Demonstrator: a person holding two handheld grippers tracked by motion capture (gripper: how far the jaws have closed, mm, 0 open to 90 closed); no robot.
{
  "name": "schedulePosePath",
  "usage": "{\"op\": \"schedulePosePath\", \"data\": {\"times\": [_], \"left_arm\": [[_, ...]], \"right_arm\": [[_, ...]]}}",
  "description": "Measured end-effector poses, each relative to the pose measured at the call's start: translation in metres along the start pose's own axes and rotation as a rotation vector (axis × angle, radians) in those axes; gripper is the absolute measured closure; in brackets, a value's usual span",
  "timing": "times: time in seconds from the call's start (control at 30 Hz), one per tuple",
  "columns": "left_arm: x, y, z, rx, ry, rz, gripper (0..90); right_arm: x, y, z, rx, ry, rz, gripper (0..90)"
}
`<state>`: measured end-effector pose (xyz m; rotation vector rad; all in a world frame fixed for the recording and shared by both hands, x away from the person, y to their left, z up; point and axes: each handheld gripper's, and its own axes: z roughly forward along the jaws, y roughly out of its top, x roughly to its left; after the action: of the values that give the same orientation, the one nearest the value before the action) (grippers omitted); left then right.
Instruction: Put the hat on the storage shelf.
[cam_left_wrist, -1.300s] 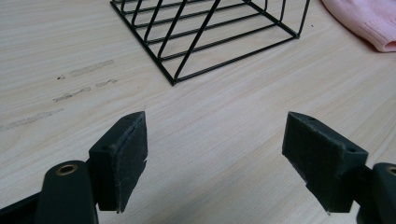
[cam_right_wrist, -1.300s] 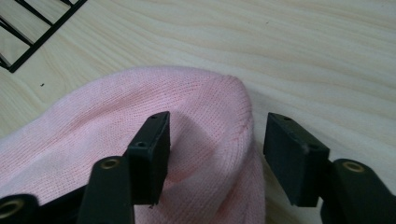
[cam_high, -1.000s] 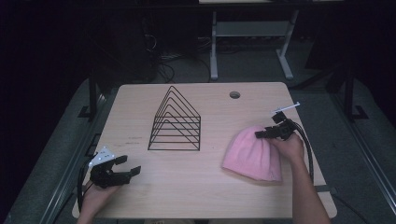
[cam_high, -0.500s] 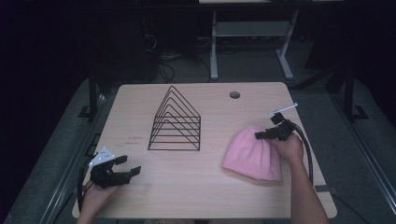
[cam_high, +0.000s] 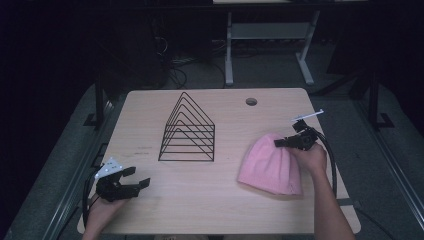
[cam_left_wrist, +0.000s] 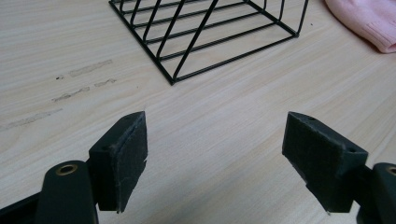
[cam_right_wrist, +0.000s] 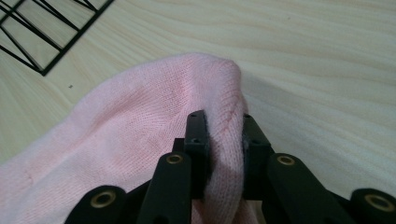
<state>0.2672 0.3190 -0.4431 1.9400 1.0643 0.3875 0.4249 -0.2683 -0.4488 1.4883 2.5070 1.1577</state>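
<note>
Spanning the middle of the high view, the pale wooden tabletop (cam_high: 220, 200) is the largest thing we see, with a round cable hole (cam_high: 251, 101) near its far edge. At centre frame stands a black wire rack (cam_high: 189, 131), a row of triangular dividers, upright and untouched. Right of it, well apart from the rack, lies the pink knit hat (cam_high: 270, 165), flat on the wood at the lower right of the frame, its rounded crown toward the top of the picture.

At that crown we find the right gripper (cam_high: 282, 143): its jaws have just been closing, and in the right gripper view they now pinch a raised fold of the knit (cam_right_wrist: 224, 140) between the pads. At lower left the left gripper (cam_high: 141, 181) rests near the tabletop's near edge, jaws spread wide with nothing between them but bare wood.

We judge the hat light, soft and limp: it will sag and drape from a single pinch rather than keep its shape, and the stretchy knit may slip from a shallow bite. A deeper hold on a doubled fold, or on the thicker ribbed brim, would likely serve better than the thin crown.
</note>
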Motion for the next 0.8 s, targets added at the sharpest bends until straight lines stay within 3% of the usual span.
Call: {"op": "schedulePosePath", "data": {"times": [0.23,0.47,0.67,0.8], "left_arm": [[-0.001,0.000,0.000,0.000,-0.001,-0.003,21.9],[-0.001,0.000,0.000,0.003,-0.004,0.004,21.9],[-0.002,0.000,0.001,0.002,-0.010,0.000,21.9],[-0.003,0.000,0.002,0.006,-0.014,0.003,22.0]], "right_arm": [[0.012,0.003,-0.012,-0.045,0.030,-0.005,77.6],[0.030,0.006,-0.023,-0.065,0.040,-0.043,78.1],[0.057,0.009,-0.045,-0.114,0.046,-0.127,78.4],[0.066,0.010,-0.054,-0.129,0.042,-0.166,78.7]]}}
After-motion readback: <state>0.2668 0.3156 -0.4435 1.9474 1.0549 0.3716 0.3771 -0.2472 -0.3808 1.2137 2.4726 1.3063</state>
